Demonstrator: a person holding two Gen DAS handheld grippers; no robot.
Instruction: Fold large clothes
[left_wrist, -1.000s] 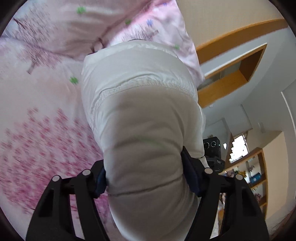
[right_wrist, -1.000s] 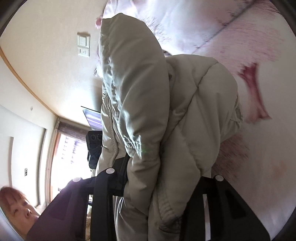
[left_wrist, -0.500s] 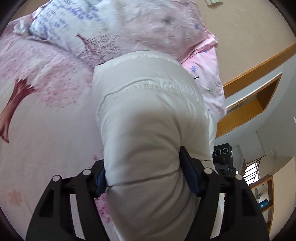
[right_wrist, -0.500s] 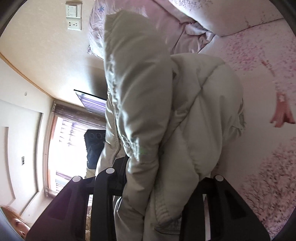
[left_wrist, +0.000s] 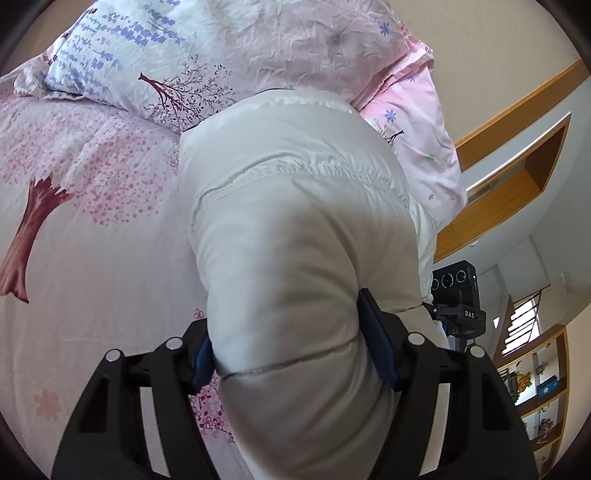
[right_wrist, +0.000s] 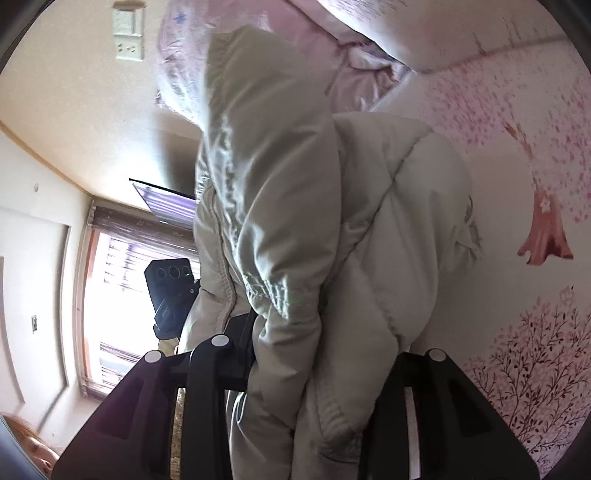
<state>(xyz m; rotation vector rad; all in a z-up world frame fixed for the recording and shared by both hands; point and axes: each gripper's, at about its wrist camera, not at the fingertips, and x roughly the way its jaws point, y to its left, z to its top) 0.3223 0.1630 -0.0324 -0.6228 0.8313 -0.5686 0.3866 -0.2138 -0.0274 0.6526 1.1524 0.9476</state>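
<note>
Plainly, the left gripper (left_wrist: 284, 350) is clamped on a thick fold of the pale puffer jacket (left_wrist: 295, 221), its blue-padded fingers (left_wrist: 376, 350) pressing into the padded fabric from both sides. The jacket bulges forward from the jaws and hangs above the pink bedspread (left_wrist: 92, 240) printed with blossom trees, its far end reaching toward the floral pillow (left_wrist: 155, 66) at the head edge of the bed. The right gripper (right_wrist: 317, 365) is likewise closed on a gathered bunch of the same jacket (right_wrist: 295, 184), where a stitched seam and an elastic hem crowd between the black fingers (right_wrist: 207, 387). Beyond it stands a window (right_wrist: 122, 295), and a wall switch plate (right_wrist: 128, 35) shows above.
</note>
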